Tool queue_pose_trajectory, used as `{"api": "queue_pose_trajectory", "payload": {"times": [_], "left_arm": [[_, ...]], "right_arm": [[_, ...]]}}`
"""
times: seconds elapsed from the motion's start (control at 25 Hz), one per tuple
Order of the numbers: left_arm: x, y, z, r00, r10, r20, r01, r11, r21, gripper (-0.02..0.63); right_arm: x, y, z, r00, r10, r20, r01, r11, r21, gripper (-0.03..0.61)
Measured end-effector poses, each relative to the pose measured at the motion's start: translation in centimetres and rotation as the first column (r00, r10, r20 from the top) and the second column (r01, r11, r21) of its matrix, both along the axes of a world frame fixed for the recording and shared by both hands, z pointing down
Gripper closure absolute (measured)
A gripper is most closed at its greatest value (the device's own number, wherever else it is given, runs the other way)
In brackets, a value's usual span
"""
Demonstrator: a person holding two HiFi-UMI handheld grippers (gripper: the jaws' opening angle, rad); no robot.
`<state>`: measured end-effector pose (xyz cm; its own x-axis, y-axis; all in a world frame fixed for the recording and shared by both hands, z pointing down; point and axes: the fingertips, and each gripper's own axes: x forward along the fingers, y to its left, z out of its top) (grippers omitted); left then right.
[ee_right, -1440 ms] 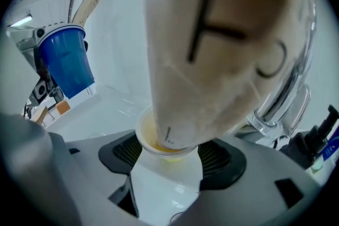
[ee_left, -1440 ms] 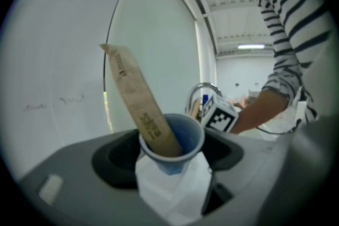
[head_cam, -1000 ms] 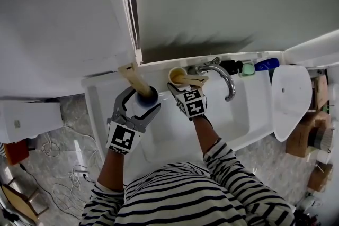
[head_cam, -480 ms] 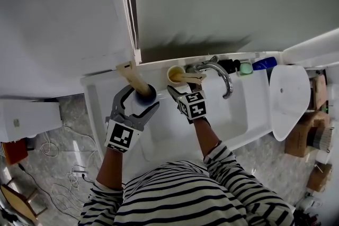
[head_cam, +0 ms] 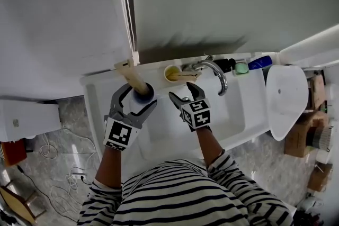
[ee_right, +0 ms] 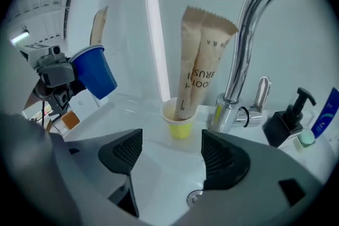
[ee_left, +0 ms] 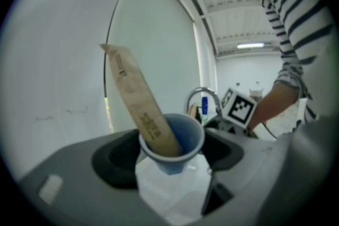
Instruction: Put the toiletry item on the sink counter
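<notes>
Head view looks down on a white sink (head_cam: 95,93) with a person in a striped top standing in front of it. On the left, the left gripper (head_cam: 139,97) has its two jaws wide around a blue cup (head_cam: 143,92) and is holding it. A long brown paper packet (head_cam: 131,77) stands in that cup and leans to the side.

In the left gripper view the blue cup (ee_left: 183,140) sits right between the jaws of the left gripper (ee_left: 172,159), with the paper packet (ee_left: 140,103) poking out of the top. The right gripper view shows the blue cup (ee_right: 95,74) tipped and up in the air, not resting on anything. So this cup is not on the counter yet.

Next comes the right gripper (head_cam: 183,93), over the middle of the sink bowl. In its own view the jaws of the right gripper (ee_right: 172,159) are wide apart with nothing between them.

Just past it, a yellow cup (ee_right: 179,123) stands on the sink counter (head_cam: 156,67) beside the tap (ee_right: 249,34). Two paper packets marked as toothbrushes (ee_right: 198,61) stand in it. That cup looks done.

Further right on the counter are a black pump bottle (ee_right: 288,121), a small green thing (ee_right: 306,138) and a blue bottle (ee_right: 326,114).

I think about half the job is done. What is left is to set the blue cup down on the counter, maybe near the yellow cup (head_cam: 170,72), and let go.
</notes>
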<state>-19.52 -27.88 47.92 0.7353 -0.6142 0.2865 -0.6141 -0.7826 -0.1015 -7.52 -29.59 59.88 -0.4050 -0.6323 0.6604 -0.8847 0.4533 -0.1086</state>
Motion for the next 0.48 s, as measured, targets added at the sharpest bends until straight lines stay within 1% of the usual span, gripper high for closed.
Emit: {"api": "queue_pose_trajectory", "payload": {"times": [0.24, 0.48], "left_arm": [[0.3, 0.2, -0.3, 1.000, -0.001, 0.005, 0.001, 1.000, 0.008, 0.252], [0.6, -0.1, 0.2, 1.000, -0.004, 0.013, 0.003, 1.000, 0.008, 0.252]], "right_arm": [[-0.6, 2.0, -3.9, 0.999, -0.018, 0.047, 0.016, 0.998, 0.062, 0.264], [-1.0, 2.8, -8.3, 0.995, -0.038, 0.092, 0.024, 0.989, 0.147, 0.264]]}}
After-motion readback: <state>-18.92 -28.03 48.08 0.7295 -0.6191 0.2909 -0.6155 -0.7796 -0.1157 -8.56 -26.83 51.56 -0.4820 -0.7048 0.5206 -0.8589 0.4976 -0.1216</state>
